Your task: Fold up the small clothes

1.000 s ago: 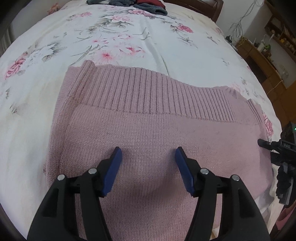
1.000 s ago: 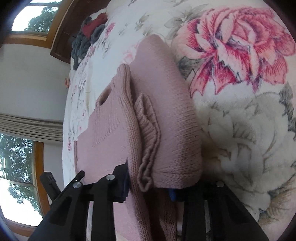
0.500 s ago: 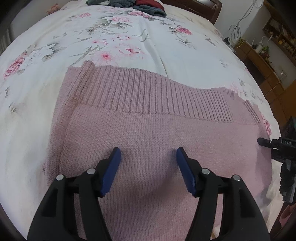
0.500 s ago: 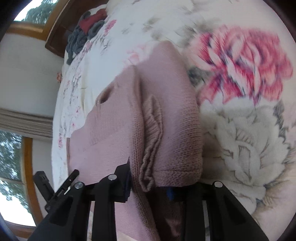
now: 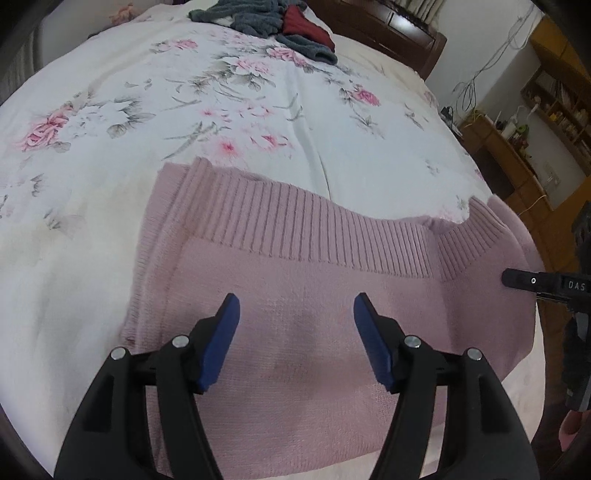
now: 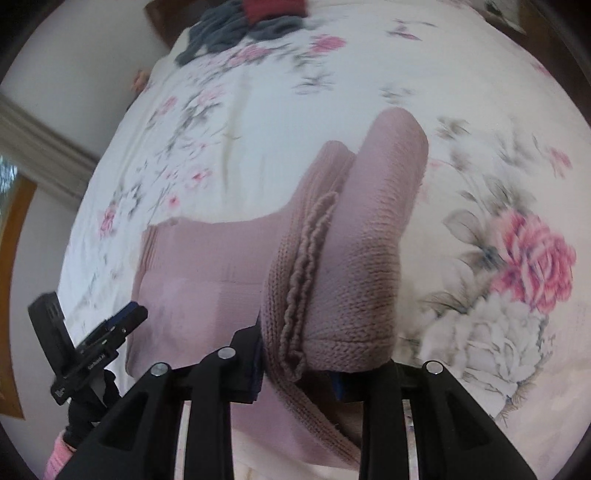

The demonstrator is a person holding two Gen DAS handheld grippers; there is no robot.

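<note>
A pink knit sweater [image 5: 314, 295] lies flat on the floral bedsheet [image 5: 184, 110], its ribbed hem toward the far side. My left gripper [image 5: 295, 325] hovers open just above the sweater's middle, blue pads wide apart with nothing between them. In the right wrist view, my right gripper [image 6: 295, 365] is shut on the sweater's [image 6: 354, 280] bunched right edge, with a sleeve and a frilled cuff stacked between its fingers. The right gripper's tip [image 5: 532, 282] shows at the sweater's right side. The left gripper [image 6: 125, 321] appears at the lower left.
A pile of grey and dark red clothes [image 5: 266, 18] sits at the far end of the bed by the wooden headboard [image 5: 388, 29]. Wooden shelves and a desk [image 5: 517, 147] stand beyond the bed's right edge. A gloved hand [image 6: 88, 410] holds the left gripper.
The right gripper has swung round with the sweater's edge still in it, and the right-hand ribbed corner has risen. The left gripper has drawn back a little, still open.
</note>
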